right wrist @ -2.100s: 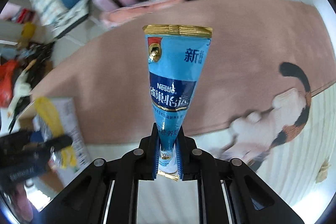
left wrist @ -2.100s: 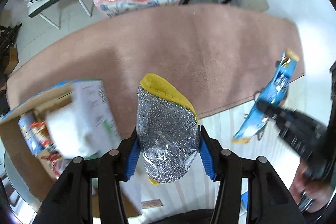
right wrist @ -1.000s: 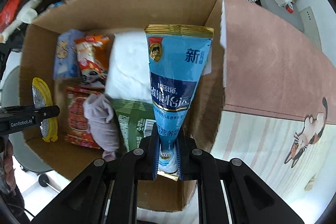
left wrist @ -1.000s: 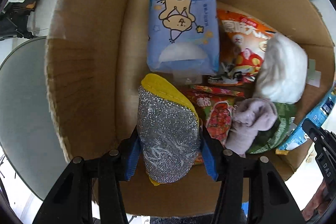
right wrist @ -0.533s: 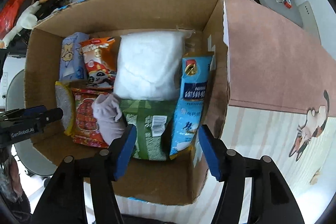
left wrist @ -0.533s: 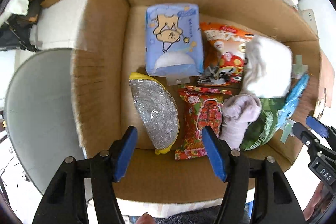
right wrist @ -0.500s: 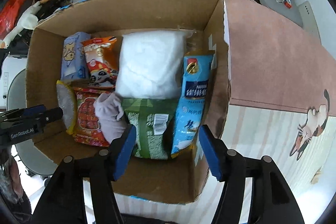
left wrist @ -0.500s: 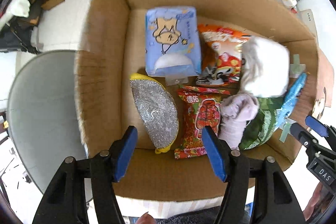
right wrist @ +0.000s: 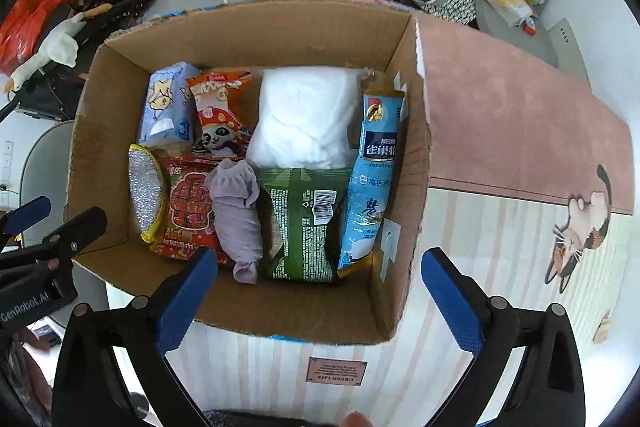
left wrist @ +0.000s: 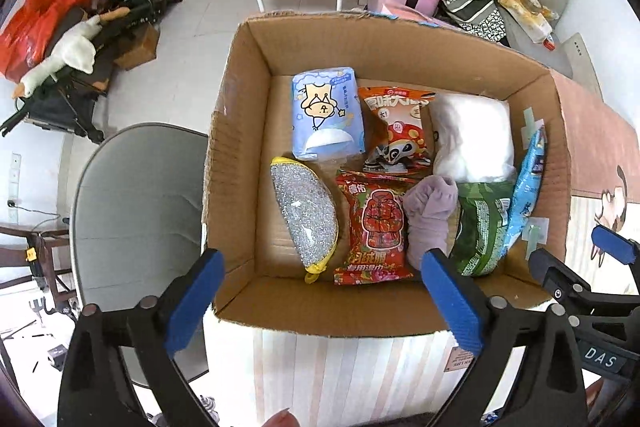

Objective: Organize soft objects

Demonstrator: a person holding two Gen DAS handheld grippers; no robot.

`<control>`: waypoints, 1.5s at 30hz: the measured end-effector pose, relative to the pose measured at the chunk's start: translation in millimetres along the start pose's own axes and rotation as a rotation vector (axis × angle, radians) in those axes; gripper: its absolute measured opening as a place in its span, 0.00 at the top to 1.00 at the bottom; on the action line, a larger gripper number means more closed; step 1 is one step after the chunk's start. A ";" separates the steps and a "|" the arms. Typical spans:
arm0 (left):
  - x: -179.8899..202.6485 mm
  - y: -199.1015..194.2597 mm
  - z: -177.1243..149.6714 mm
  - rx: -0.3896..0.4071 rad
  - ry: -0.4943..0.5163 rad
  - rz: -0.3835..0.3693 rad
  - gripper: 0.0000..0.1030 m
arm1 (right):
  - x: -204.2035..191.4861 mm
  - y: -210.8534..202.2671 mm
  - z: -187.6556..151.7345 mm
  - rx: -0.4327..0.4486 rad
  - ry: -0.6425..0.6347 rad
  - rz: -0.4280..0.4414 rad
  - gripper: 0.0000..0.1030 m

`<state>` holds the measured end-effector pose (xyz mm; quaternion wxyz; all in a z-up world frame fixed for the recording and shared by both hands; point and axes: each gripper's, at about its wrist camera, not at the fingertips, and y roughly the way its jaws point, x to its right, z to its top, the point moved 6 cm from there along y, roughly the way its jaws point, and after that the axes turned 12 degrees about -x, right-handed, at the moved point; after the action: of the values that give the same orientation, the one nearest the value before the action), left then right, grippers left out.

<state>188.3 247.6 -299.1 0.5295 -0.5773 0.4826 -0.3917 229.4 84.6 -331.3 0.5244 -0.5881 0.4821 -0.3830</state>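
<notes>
Above the near edge of the cardboard box (left wrist: 240, 107), the left gripper (left wrist: 320, 291) is hovering with its jaws spread wide, gripping nothing. The right gripper (right wrist: 320, 291) is hanging likewise, spread and empty. Inside, the silver scouring sponge (left wrist: 304, 215) is lying toward the box's left wall, beside a red packet (left wrist: 370, 227). The blue milk-powder pouch (right wrist: 370, 179) is leaning against the right wall, touching a green bag (right wrist: 304, 223).
</notes>
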 end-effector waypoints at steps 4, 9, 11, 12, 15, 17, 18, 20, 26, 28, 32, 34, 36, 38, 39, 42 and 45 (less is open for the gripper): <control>2.9 -11.6 -5.1 0.040 -0.002 -0.004 0.02 | -2.7 -11.3 -7.6 0.023 0.008 0.007 0.00; 6.7 -44.6 -19.9 0.114 0.004 -0.007 0.02 | -2.3 -39.2 -24.9 0.076 0.011 0.009 0.00; 7.9 -61.6 -29.7 0.149 0.003 -0.005 0.02 | -2.0 -55.1 -35.1 0.105 0.008 0.015 0.00; 8.8 -68.4 -34.5 0.163 0.006 -0.004 0.02 | -1.9 -63.8 -41.0 0.121 0.007 0.020 0.00; 10.1 -99.2 -55.6 0.221 0.005 -0.009 0.02 | -1.6 -93.2 -61.2 0.176 0.000 0.031 0.00; 11.1 -116.1 -67.3 0.252 0.008 -0.012 0.02 | -0.5 -115.6 -77.4 0.215 -0.002 0.040 0.00; 11.4 -124.7 -73.3 0.268 0.007 -0.010 0.02 | -0.3 -122.8 -82.9 0.229 -0.004 0.041 0.00; 11.6 -143.7 -87.1 0.303 0.004 -0.015 0.02 | 1.3 -141.6 -98.1 0.262 -0.002 0.043 0.00; 13.1 -185.1 -123.6 0.370 0.009 -0.037 0.02 | 2.3 -192.9 -141.4 0.353 -0.008 0.045 0.00; 16.2 -195.0 -134.3 0.384 0.022 -0.034 0.02 | 0.8 -208.8 -156.9 0.384 -0.017 0.039 0.00; 19.8 -213.3 -154.9 0.419 0.036 -0.033 0.02 | -0.4 -233.1 -180.8 0.436 -0.026 0.030 0.00; 20.3 -218.6 -161.5 0.422 0.039 -0.042 0.02 | -0.6 -242.5 -191.6 0.453 -0.031 0.026 0.00; 19.5 -222.4 -166.9 0.423 0.036 -0.055 0.02 | 0.0 -251.2 -201.0 0.471 -0.033 0.019 0.00; 18.1 -226.5 -172.8 0.432 0.028 -0.055 0.02 | 1.9 -260.3 -212.0 0.485 -0.033 0.013 0.00; 17.6 -228.4 -175.6 0.435 0.025 -0.053 0.02 | 1.6 -263.9 -216.2 0.491 -0.035 0.014 0.00; 17.1 -234.4 -182.0 0.448 0.023 -0.052 0.02 | 3.5 -276.2 -228.6 0.515 -0.033 0.002 0.00; 16.9 -239.9 -184.5 0.470 0.020 -0.037 0.02 | 8.0 -285.2 -235.2 0.537 -0.022 -0.015 0.00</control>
<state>48.6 181.7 -38.3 0.6373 -0.4428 0.3728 -0.5087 53.6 14.3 -13.7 0.6640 -0.4355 0.3530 -0.4948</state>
